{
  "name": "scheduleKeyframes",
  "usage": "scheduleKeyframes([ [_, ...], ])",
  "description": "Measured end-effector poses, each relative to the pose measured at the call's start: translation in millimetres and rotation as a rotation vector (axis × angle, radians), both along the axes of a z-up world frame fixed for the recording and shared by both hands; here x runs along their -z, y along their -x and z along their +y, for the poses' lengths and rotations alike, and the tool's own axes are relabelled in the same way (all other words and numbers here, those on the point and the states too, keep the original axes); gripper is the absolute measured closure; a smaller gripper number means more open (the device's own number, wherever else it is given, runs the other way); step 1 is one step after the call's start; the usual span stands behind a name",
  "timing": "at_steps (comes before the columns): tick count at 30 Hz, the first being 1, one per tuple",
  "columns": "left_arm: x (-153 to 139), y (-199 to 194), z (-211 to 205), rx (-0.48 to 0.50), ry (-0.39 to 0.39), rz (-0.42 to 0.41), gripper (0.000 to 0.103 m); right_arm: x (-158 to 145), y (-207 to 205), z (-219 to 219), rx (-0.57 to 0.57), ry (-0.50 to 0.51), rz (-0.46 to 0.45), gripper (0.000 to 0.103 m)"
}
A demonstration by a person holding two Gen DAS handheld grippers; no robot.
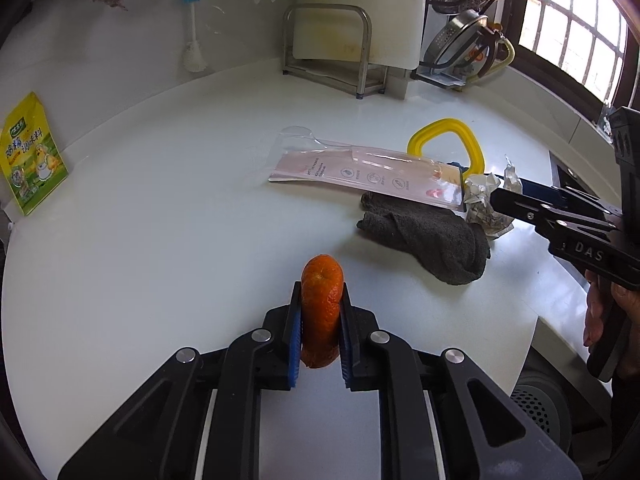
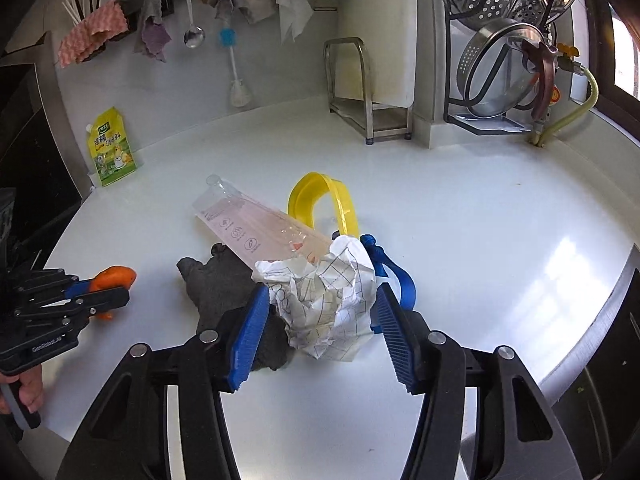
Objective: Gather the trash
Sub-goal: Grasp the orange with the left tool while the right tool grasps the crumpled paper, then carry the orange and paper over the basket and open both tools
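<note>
Left tool (image 1: pixel 320 320) clamps orange peel (image 1: pixel 322 312); crumpled paper (image 2: pixel 324 300) sits between right tool's (image 2: pixel 320 320) unclenched pads.

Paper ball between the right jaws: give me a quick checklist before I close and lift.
1. Paper ball centred between right gripper jaws: ok.
2. Right pads pressing on the ball: cannot tell.
3. Grey cloth clear of the jaws: not ok, it lies under the left pad.
4. Plastic package off the ball: not ok, its end rests against it.
5. Left gripper shut on orange peel: ok.
6. Trash bin in view: not ok.
</note>
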State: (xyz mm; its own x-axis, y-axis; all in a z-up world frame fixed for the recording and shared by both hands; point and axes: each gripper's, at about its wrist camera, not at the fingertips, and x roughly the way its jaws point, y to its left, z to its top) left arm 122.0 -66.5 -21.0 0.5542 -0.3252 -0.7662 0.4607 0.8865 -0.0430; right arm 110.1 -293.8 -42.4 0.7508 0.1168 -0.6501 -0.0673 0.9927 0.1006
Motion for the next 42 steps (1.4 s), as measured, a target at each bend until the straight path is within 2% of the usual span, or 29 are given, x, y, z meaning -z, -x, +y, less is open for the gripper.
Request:
scheduleKeyframes([
  [1, 0, 1, 0, 0.001, -0.002, -0.002, 0.088, 2, -3, 0, -0.005, -0.003, 0.012, 0.077],
  [2, -1, 2, 1, 0.003, -0.002, -0.005, 0.088, 4, -4, 0, -0.007, -0.005, 0.027, 0.083],
  [4, -2, 3, 0, 0.01, 0.002, -0.008, 0.088, 5, -4, -3, -0.011, -0.024, 0.034, 0.086],
  [14, -20, 20, 11, -0.009, 0.029, -0.055, 0.087, -39, 34, -5, -0.063, -0.126, -0.086, 0.089],
  [21, -30, 43, 22, -0.006, 0.046, -0.07, 0.087, -53, 62, -2, -0.099, -0.158, -0.109, 0.09],
  [33, -42, 123, 11, 0.109, 0.087, -0.081, 0.087, -21, 172, 23, -0.155, -0.083, -0.059, 0.089],
  [42, -22, 167, -4, 0.166, 0.073, -0.041, 0.087, 7, 221, 41, -0.163, -0.061, -0.014, 0.089],
])
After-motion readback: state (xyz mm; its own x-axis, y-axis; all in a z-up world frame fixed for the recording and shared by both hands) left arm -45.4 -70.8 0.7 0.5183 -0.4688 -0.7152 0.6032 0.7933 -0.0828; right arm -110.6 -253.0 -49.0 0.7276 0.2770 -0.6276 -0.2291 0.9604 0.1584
